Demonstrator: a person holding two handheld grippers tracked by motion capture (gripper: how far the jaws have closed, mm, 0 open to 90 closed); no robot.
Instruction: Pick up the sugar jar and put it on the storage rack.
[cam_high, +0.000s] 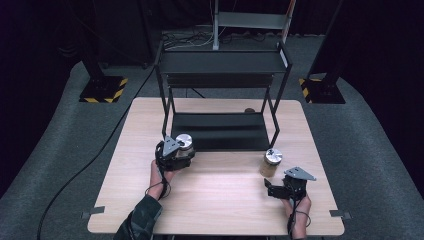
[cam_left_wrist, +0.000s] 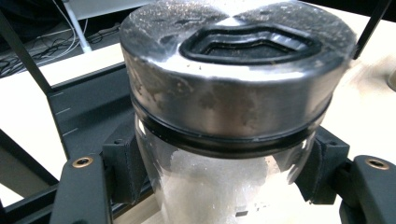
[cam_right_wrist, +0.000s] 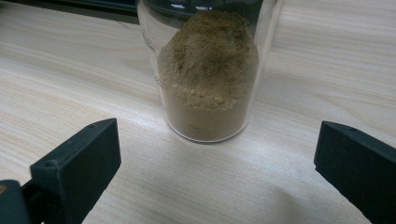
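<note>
Here, left gripper (cam_left_wrist: 219, 186) clamped on a glass jar of white crystals (cam_left_wrist: 224, 140), steel lid (cam_left_wrist: 233, 70) dusted and smudged. Right gripper (cam_right_wrist: 217, 168) wide apart, just short of a clear jar of brown powder (cam_right_wrist: 208, 79).

A glass jar (cam_left_wrist: 224, 186) with white grains inside is sitting between the left gripper (cam_left_wrist: 219, 186)'s two black jaws, which are pressing on its sides just below the lid. Its silver metal lid (cam_left_wrist: 233, 70), ringed by a dark seal and bearing a black recessed shape on top, is looming close. Beyond it, a black shelf frame (cam_left_wrist: 84, 107) is standing on the pale wooden table (cam_left_wrist: 369, 112), with cables (cam_left_wrist: 28, 56) lying on the floor at far left.
</note>
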